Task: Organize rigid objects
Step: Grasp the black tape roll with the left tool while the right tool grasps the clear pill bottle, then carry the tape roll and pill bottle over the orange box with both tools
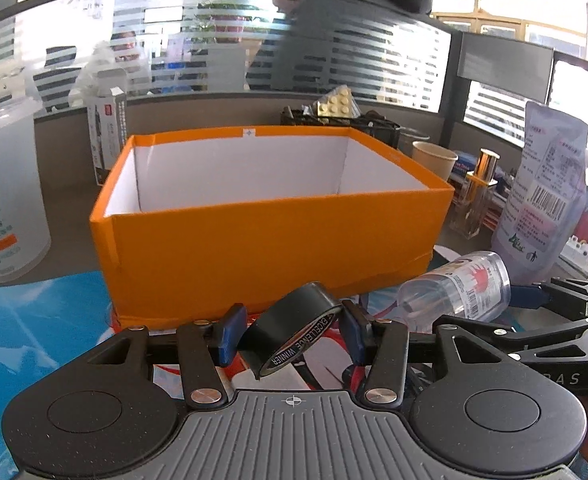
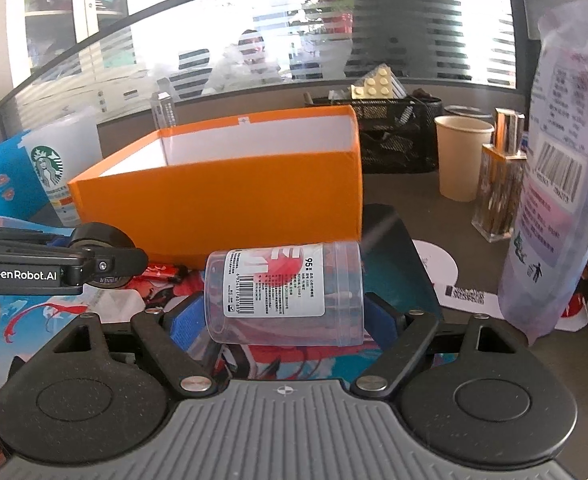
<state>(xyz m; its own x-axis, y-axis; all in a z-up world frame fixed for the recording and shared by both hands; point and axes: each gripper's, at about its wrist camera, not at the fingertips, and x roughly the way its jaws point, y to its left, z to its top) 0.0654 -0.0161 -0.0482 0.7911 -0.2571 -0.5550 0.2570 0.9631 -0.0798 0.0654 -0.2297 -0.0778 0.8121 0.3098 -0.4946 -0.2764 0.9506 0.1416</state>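
Here, left tongs [image 1: 290, 334] pinch tape [image 1: 296, 330] reading "EXCELLENCE WINNER".

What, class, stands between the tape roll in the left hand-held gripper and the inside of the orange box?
Only the box's own near wall. The left hand-held gripper holds the black tape roll low in front of the orange box, so it must rise over that rim; nothing else intervenes.

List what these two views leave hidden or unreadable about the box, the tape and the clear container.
- Orange box floor: hidden in both views by its near wall.
- Black tape roll: lower part hidden in the left wrist view by the left tool; tool arm covers it in the right wrist view.
- Clear container label: too small to read; contents blurred. Whether the right tool clamps it is unclear.
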